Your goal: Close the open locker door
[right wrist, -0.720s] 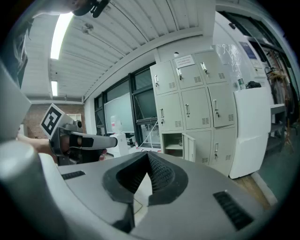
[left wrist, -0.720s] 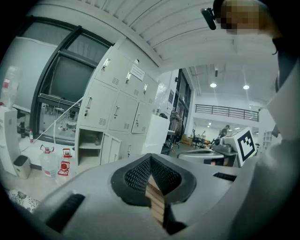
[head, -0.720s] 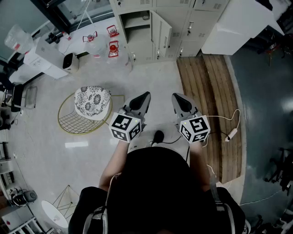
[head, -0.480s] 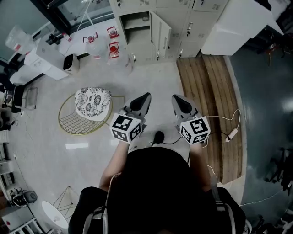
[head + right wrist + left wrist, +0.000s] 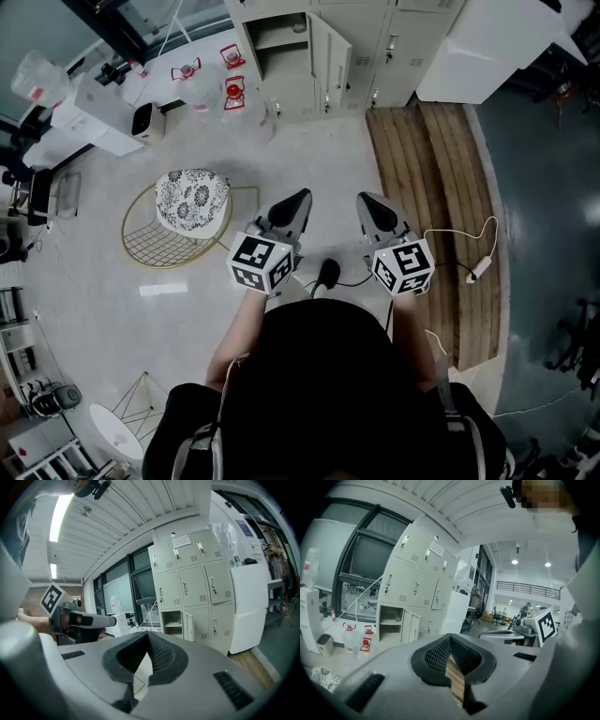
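Note:
The cream lockers (image 5: 375, 37) line the far wall at the top of the head view. One low compartment (image 5: 281, 47) stands open, its door (image 5: 330, 58) swung out toward the room. The same door (image 5: 408, 626) shows in the left gripper view, and that door (image 5: 189, 625) in the right gripper view. My left gripper (image 5: 300, 197) and right gripper (image 5: 365, 199) are held side by side in front of the person's body, well short of the lockers. Both are shut and hold nothing.
A gold wire chair (image 5: 150, 246) with a patterned cushion stands to the left on the pale floor. A wooden platform (image 5: 431, 169) runs along the right, with a white cable and plug (image 5: 475, 269) on it. Water jugs (image 5: 234, 94) and a white box (image 5: 487, 47) flank the lockers.
Both grippers stay shut and side by side. The view has shifted slightly, so the lockers sit a little higher in the frame.

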Motion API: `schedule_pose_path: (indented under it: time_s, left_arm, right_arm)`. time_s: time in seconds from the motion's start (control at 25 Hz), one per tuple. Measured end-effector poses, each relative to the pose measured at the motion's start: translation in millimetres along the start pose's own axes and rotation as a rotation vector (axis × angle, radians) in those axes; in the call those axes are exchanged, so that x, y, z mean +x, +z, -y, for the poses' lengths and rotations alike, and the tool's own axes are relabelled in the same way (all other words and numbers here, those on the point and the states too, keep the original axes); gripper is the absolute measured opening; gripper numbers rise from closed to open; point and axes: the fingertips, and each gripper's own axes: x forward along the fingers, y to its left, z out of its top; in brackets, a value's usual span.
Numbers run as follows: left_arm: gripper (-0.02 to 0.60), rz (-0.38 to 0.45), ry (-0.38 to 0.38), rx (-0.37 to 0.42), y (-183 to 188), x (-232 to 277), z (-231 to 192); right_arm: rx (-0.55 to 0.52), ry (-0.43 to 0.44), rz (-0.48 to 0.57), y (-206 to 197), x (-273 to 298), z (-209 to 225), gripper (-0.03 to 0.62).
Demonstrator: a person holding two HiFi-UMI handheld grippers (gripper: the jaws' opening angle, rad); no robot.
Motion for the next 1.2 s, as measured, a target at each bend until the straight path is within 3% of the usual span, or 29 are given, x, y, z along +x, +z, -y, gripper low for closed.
schedule_pose_path:
  time_s: [0.48,1.2]
  left_arm:
    - [0.017,-0.018,0.004,-0.020,-0.1,26.6,-38.8]
    - [0.017,-0.055,-0.158,0.025,47.1,132.6,-139.4]
  right_arm:
    - [0.065,-0.022,-0.057,-14.5,34.9,22.2,0.003]
    - [0.039,-0.061,-0.062,52.0,198.5,75.1,0.005]
